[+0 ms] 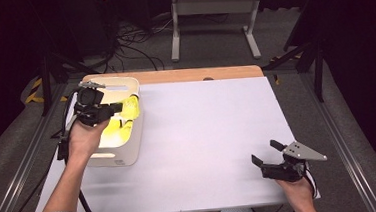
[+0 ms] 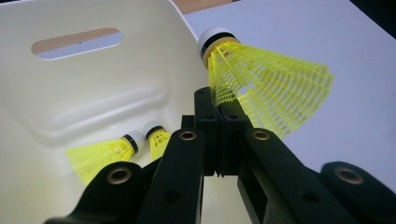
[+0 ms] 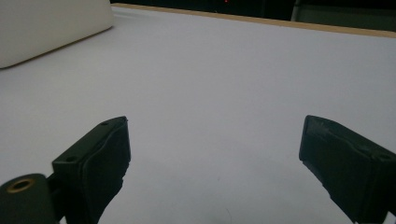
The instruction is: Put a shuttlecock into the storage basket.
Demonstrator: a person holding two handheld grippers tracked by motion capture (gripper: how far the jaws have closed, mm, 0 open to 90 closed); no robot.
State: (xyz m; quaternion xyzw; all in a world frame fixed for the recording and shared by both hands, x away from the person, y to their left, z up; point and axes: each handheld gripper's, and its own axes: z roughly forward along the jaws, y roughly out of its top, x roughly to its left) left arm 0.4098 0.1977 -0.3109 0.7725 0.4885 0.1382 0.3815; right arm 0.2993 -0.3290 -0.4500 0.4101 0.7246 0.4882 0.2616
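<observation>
Black jaws of the left gripper (image 2: 218, 122) are clamped on a yellow shuttlecock (image 2: 261, 79) at the bin (image 2: 93, 93) rim; release should be made well inside; the right gripper (image 3: 212, 154) is held wide open, empty.

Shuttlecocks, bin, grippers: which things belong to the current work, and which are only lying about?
In the work:
- left gripper, shut on the held shuttlecock
- white bin
- two shuttlecocks in the bin

Lying about:
- right gripper, open, idle
- floor cables
- white stand
</observation>
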